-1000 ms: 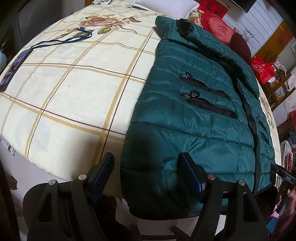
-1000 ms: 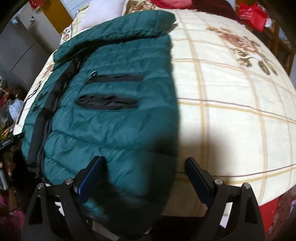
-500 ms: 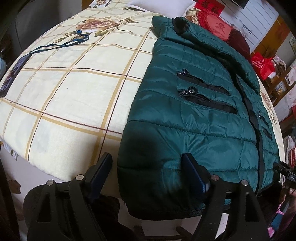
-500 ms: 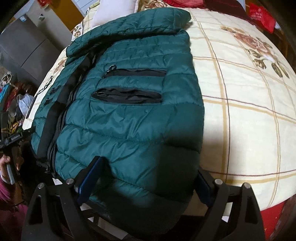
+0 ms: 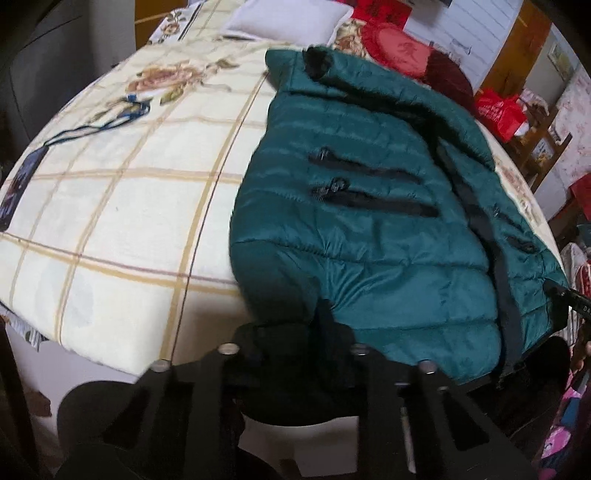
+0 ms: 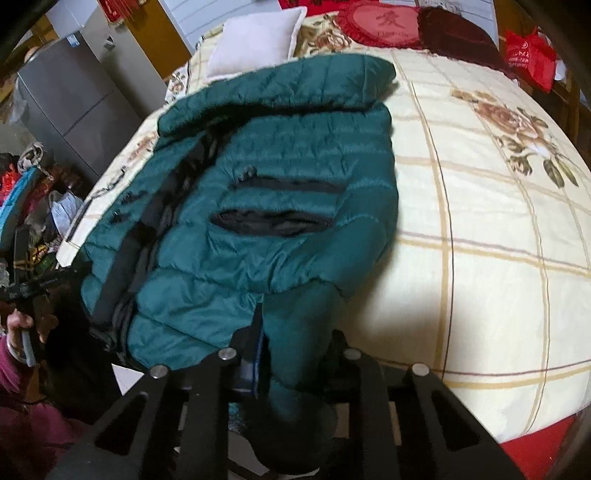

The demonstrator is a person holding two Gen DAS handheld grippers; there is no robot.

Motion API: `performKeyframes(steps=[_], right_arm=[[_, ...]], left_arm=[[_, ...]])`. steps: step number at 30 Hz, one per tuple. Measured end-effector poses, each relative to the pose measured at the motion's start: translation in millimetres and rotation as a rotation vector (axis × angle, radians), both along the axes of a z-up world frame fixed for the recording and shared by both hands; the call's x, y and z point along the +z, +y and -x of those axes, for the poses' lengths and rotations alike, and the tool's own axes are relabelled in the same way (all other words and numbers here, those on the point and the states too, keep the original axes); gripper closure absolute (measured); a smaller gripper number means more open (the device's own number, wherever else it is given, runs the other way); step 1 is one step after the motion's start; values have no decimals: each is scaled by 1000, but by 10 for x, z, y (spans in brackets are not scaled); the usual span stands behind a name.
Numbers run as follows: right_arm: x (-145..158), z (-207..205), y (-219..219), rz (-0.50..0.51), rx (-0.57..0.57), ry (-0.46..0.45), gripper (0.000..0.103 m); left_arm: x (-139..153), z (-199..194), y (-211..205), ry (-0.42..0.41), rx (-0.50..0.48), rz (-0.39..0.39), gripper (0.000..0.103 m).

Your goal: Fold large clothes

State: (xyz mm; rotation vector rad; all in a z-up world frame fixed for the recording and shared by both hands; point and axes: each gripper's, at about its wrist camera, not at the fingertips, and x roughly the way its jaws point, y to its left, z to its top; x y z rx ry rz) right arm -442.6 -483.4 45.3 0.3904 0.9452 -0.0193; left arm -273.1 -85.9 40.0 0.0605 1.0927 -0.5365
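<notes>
A dark green puffer jacket (image 5: 369, 240) lies front up on the bed, collar towards the pillows, two black pocket zips on each front panel. My left gripper (image 5: 325, 317) has its jaws closing fully on the hem at the jacket's left bottom corner, and the fabric puckers towards it. In the right wrist view the jacket (image 6: 280, 184) fills the left half, and my right gripper (image 6: 295, 332) has its jaws closing on a bunched fold of the hem at the right bottom corner. The other gripper's tip (image 5: 565, 295) shows at the far right edge.
The bed sheet (image 5: 129, 203) is cream with a tan grid and roses. A dark card on a blue lanyard (image 5: 22, 177) lies at its left. A white pillow (image 6: 255, 40) and red cushion (image 6: 384, 22) sit at the head. A grey cabinet (image 6: 74, 96) and clutter (image 6: 37, 192) stand beside the bed.
Both grippers were wide open astride the hem and have now closed on it. The bottom edge of the jacket has bunched up and both views have tipped slightly.
</notes>
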Motion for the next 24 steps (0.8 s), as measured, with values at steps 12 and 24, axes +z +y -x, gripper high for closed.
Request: performKeyframes(steps=[12, 24], right_arm=[[770, -411, -381, -46, -56, -209, 83], [1019, -1729, -1092, -87, -234, -244, 83]], left_arm=[[840, -460, 2, -107, 35, 206, 103], [1281, -1788, -750, -191, 127, 242, 103]])
